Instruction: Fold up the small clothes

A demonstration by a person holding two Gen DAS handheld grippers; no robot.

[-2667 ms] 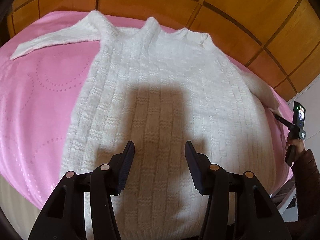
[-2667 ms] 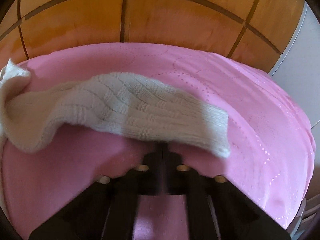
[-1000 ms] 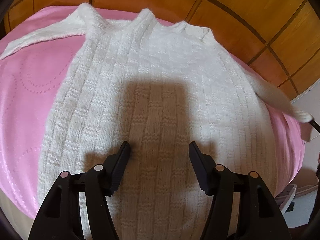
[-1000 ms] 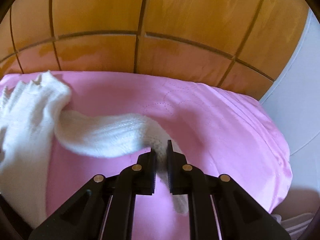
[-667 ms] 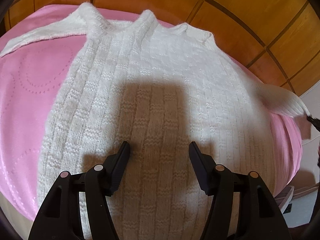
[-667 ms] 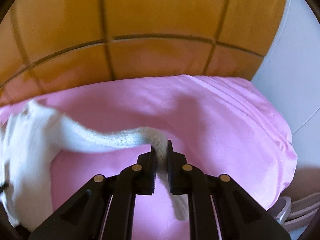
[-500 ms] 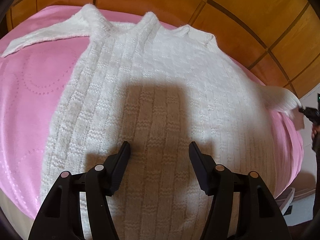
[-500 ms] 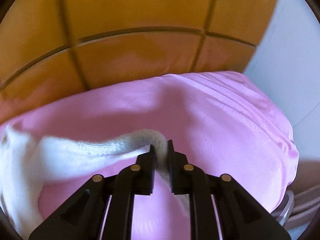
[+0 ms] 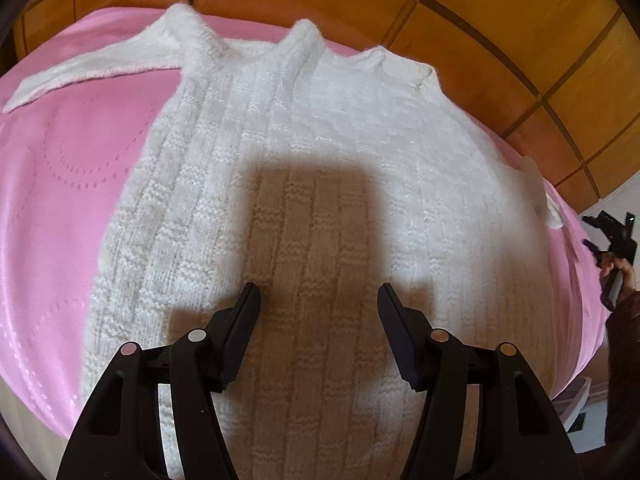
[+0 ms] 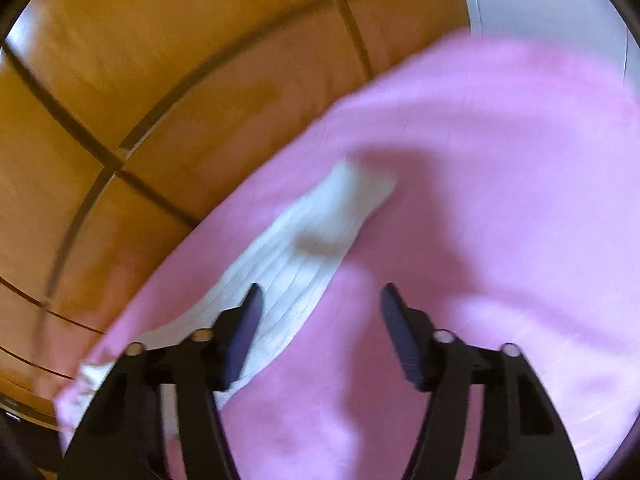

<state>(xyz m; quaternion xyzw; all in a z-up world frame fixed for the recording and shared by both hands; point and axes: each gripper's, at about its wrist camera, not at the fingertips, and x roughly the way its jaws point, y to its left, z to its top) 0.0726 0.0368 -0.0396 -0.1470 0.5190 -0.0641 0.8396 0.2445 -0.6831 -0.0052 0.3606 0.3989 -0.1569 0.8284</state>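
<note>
Now the sweater (image 9: 312, 168) lies flat on the pink sheet (image 9: 60, 184), long axis running away from the left gripper (image 9: 318, 300), collar far, ready for folding. Both claws gape wide, empty; the right gripper (image 10: 320, 300) hovers, seemingly just off the blurred sleeve (image 10: 304, 248).

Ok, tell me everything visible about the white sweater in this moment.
The white knitted sweater lies flat on the pink bedcover, neckline toward the wooden panels. Its knit shows ribs and basket-weave blocks. One sleeve stretches out sideways; the other sleeve lies spread on the cover. The open left gripper hovers over its lower body, casting a shadow; the open right gripper holds nothing.
</note>
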